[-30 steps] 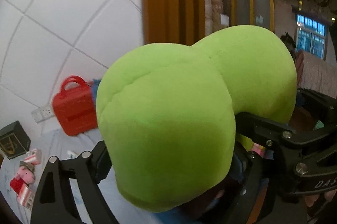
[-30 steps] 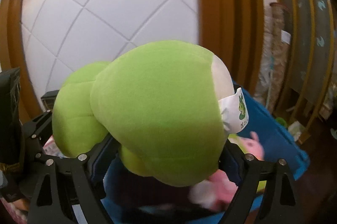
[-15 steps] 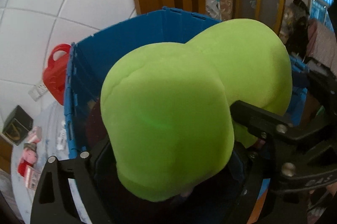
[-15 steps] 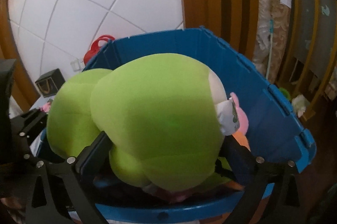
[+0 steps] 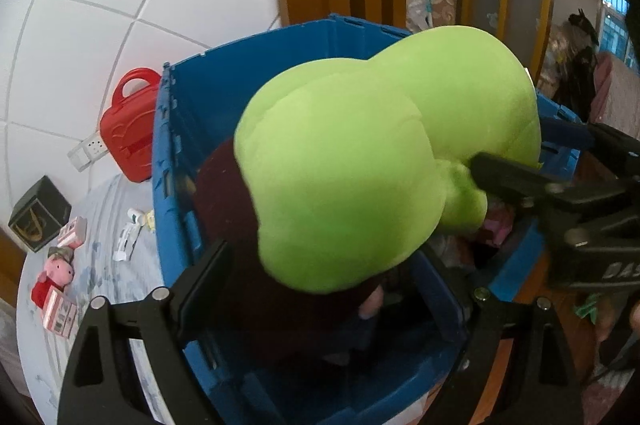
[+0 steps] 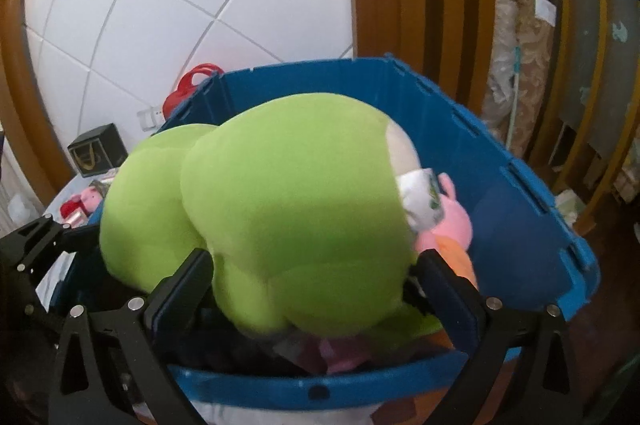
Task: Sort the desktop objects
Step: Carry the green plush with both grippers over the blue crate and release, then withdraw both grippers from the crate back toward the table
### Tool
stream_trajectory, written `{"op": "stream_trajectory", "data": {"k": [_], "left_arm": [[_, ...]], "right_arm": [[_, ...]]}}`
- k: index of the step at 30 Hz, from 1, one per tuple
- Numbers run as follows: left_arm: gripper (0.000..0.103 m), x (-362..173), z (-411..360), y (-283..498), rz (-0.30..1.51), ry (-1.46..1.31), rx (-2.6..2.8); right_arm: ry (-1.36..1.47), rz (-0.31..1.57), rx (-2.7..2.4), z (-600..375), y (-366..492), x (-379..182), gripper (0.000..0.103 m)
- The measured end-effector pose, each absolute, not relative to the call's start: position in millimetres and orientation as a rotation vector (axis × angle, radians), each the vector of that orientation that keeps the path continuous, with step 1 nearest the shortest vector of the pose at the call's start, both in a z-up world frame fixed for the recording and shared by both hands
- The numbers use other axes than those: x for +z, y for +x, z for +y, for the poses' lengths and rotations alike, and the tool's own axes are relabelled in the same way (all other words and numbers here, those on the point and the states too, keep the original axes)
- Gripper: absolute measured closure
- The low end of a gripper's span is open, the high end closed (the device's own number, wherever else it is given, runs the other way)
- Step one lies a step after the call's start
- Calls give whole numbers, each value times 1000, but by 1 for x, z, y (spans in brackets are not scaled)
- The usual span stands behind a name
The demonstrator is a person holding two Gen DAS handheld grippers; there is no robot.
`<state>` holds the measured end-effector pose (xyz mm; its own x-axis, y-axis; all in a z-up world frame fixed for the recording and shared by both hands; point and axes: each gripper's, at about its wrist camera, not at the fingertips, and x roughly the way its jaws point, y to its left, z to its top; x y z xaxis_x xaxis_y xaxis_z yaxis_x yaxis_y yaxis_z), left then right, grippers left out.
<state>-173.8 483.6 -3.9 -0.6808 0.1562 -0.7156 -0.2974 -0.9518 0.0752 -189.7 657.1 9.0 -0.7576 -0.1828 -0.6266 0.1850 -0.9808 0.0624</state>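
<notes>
The green plush [image 5: 352, 165] hung over the open blue crate [image 5: 280, 65], its underside down among the toys already heaped inside, apparently at the point of release. The right gripper [image 6: 312, 265] had just been opening and stood at its widest, the plush between its jaws and brushing both fingers rather than being squeezed. The left gripper [image 5: 324, 261] was also spread wide, with a visible gap between its left finger and the plush. The likely trouble was the toy's bulk: resting high on a full crate, it could roll over the rim, or soft fabric could catch on a finger and be dragged out when the hands withdrew. Counted: one green plush, one crate, two grippers, one pink plush [image 6: 452, 217] in the crate. On the table [image 5: 104, 225] beside it lay one red case [image 5: 128, 129], one black box [image 5: 40, 213], one pink pig toy [image 5: 58, 269] and two small cartons [image 5: 60, 309].
</notes>
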Motion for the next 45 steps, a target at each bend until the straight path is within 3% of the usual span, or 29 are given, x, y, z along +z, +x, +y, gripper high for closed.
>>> {"op": "stream_trajectory", "data": {"k": [4,6,7,13,24,30,34,45], "left_arm": [[12,-2,478,-172,247,-1067,2679],[12,-1,478,-173,236,-1063,2686],[12,-1,478,-174,228,-1055,2689],[12,1,477,-185,204,-1060,2716],[12,12,474,-158,190,-966,2756],[12,17,469,-143,166,-936,2787],[6,19,463,-136,143,-913,2807],[6,30,407,-112,96,-843,2803]], "right_arm": [[991,77,-2869,659,-181,13,1],[1056,90,-2863,658,-194,6,12],[1081,60,-2835,657,-202,2,12],[1180,-52,-2794,656,-245,-16,11],[1075,-95,-2813,668,-197,-2,0],[1035,-9,-2860,658,-174,10,0],[1009,71,-2904,645,-164,15,0],[1015,128,-2980,600,-148,22,0]]}}
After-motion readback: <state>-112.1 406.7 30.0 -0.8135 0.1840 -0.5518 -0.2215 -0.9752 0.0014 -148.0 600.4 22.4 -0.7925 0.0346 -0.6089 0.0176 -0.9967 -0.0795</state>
